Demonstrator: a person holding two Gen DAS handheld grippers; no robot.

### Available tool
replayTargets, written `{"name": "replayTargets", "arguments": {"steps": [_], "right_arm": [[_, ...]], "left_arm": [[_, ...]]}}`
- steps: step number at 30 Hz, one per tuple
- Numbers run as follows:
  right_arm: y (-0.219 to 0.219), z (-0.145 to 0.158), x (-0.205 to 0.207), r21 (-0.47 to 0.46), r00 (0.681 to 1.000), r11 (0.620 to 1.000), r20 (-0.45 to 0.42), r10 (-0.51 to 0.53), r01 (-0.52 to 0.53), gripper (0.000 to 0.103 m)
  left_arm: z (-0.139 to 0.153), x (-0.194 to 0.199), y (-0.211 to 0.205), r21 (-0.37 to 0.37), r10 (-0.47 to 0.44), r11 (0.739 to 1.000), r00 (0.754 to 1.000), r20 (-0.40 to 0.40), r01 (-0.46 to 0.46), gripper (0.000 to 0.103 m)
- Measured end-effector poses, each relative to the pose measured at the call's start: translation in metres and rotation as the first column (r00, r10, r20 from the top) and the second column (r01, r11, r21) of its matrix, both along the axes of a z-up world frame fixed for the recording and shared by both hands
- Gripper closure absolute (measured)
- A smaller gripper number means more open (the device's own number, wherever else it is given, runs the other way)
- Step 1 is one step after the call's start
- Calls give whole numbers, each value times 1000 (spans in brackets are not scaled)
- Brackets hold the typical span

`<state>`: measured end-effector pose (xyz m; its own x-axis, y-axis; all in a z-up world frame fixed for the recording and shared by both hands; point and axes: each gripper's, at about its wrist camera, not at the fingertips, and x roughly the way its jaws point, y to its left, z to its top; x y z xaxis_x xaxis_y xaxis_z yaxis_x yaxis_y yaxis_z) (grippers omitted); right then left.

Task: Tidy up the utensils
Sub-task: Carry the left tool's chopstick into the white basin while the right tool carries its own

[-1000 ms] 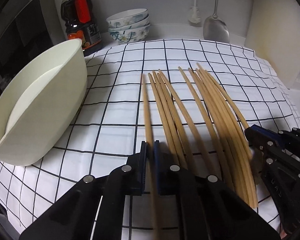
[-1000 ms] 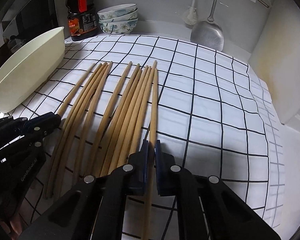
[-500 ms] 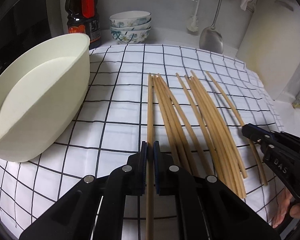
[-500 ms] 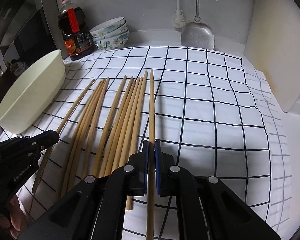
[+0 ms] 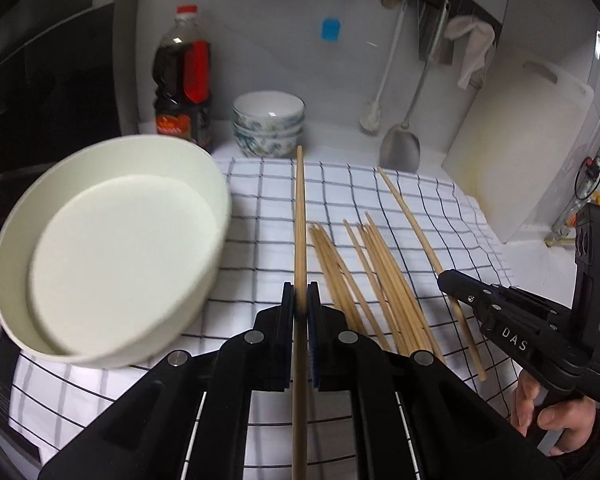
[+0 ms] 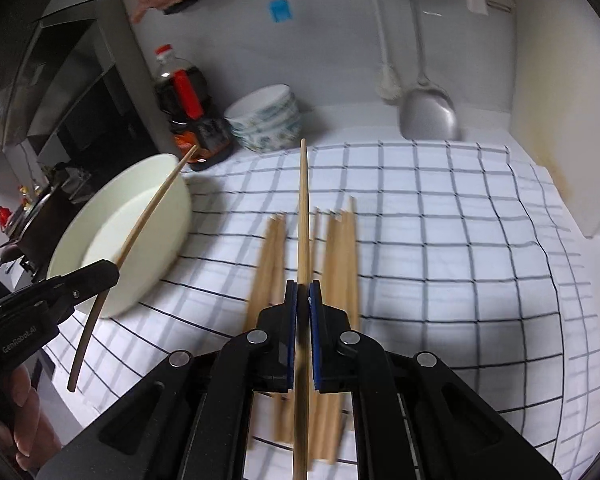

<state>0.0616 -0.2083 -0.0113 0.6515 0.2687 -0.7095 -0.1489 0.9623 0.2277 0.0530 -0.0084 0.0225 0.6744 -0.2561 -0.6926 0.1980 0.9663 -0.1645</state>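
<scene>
Each gripper is clamped on one chopstick: the left gripper (image 5: 300,300) pinches a chopstick (image 5: 299,220) that runs straight out toward 12 o'clock, and the right gripper (image 6: 303,296) holds its own chopstick (image 6: 303,208) the same way, both sticks clear of the cloth (image 5: 260,200). The likely step is carrying these two to the basin (image 5: 216,184), which sits at 9 o'clock of the left gripper in its view and at 10 o'clock in the right view. To do it well, keep both grips tight and the sticks level while swinging toward the basin, since a long thin stick held near one end can pivot between the pads; bring the far tips over the rim first, lower them inside, then let go so they lie along the bottom rather than bounce out. Mind that the two sticks do not cross or knock each other on the way. The remaining chopsticks (image 5: 364,280) lie in a loose fan on the checked cloth, at 1 o'clock of the left gripper, roughly parallel and touching in places. They are plain pale wood, slender, slightly tapered, smooth and uniform; the basin looks empty.
</scene>
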Motion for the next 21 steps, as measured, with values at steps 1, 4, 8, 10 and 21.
{"name": "replayTargets", "arguments": {"steps": [1,4,8,10,21], "right_arm": [[11,6,1,-3,1000,1000,9,14,-14,97],[45,23,6,1,998,998,35,57,-57,97],[90,40,19,16,992,993,48,119,-120,97],[120,45,28,12,987,988,48,153,-154,97],[227,31,83,48,971,971,-45,237,-234,97]], "left_arm": [[5,-1,9,5,7,1000,1000,11,-7,96],[17,-1,37,11,27,1000,999,34,-27,96],[29,5,82,20,70,997,996,59,-71,96],[30,10,102,22,90,996,994,62,-91,96],[0,53,181,35,146,989,989,-28,-145,96]]}}
